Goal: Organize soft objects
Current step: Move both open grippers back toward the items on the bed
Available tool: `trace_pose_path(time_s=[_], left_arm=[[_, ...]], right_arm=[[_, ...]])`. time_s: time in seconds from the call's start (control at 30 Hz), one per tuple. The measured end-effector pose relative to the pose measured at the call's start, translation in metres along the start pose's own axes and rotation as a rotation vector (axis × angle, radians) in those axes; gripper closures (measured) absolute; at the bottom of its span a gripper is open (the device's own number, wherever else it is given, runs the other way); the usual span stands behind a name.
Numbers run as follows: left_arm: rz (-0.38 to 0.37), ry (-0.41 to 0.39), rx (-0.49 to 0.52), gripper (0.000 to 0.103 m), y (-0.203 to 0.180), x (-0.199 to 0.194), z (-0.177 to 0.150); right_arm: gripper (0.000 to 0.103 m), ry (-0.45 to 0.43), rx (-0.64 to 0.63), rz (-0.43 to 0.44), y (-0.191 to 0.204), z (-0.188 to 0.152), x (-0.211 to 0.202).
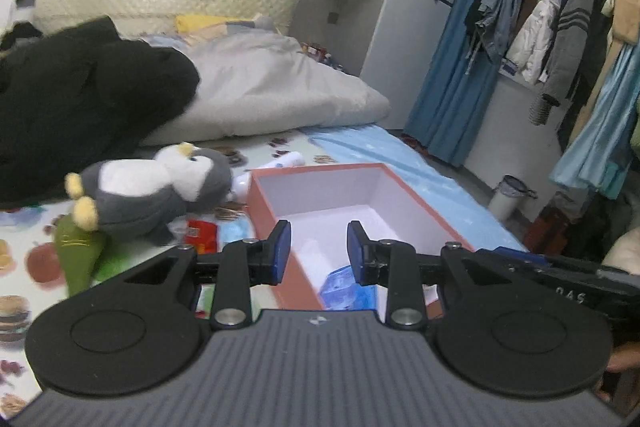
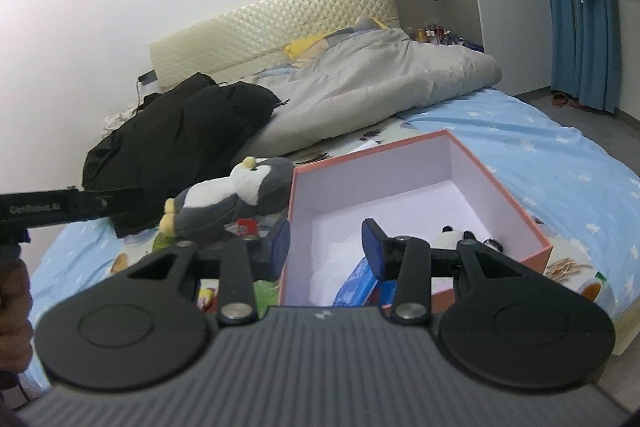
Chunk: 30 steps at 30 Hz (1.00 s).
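Note:
A pink box (image 1: pixel 262 195) with a white inside stands open on the bed. In it lie a blue packet (image 1: pixel 346 287) and, in the right wrist view, a small panda plush (image 2: pixel 452 235). A grey and white penguin plush (image 1: pixel 160 187) lies on its side just left of the box (image 2: pixel 500 183), partly on a green soft toy (image 1: pixel 78 255). My left gripper (image 1: pixel 319 253) hangs open above the box's near end, nothing between its blue pads. My right gripper (image 2: pixel 326 247) is open too, above the box's near left corner, with the penguin (image 2: pixel 232 195) beyond it.
A black coat (image 1: pixel 80 99) and a rolled grey duvet (image 1: pixel 280 87) fill the bed behind the toys. Small packets and a white bottle (image 1: pixel 288 159) lie near the box. Hanging clothes (image 1: pixel 560 27) and a bin (image 1: pixel 510 195) stand to the right, past the bed's edge.

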<state>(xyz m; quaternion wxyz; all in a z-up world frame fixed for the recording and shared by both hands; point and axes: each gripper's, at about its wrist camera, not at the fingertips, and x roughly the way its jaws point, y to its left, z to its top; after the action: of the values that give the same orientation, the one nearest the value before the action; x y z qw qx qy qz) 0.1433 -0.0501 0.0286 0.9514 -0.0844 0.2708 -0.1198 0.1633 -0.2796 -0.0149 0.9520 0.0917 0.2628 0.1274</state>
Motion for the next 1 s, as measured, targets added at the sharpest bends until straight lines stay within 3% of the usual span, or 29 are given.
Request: trace_pose_path(time_s=[0.37,0.67,0.97,1.0], left_arm=[[0.029,0.025,-0.062,0.068,0.022,-0.033,-0.041],[0.073,0.055,-0.037,0.067,0.025,-0.044,-0.067],[0.133,0.095,-0.102,0.067,0.059,-0.045,-0.103],[0.149,0.097,-0.102,0.063,0.064,-0.046,-0.110]], right_arm=[[0.059,0.038,0.014,0.014,0.029,-0.035,-0.007],[0.060,0.084,-0.037,0.055,0.060,-0.061,-0.002],[0.058,0.122,-0.058,0.042,0.089,-0.089,0.005],[0.058,0.130,-0.060,0.054,0.093,-0.094,0.007]])
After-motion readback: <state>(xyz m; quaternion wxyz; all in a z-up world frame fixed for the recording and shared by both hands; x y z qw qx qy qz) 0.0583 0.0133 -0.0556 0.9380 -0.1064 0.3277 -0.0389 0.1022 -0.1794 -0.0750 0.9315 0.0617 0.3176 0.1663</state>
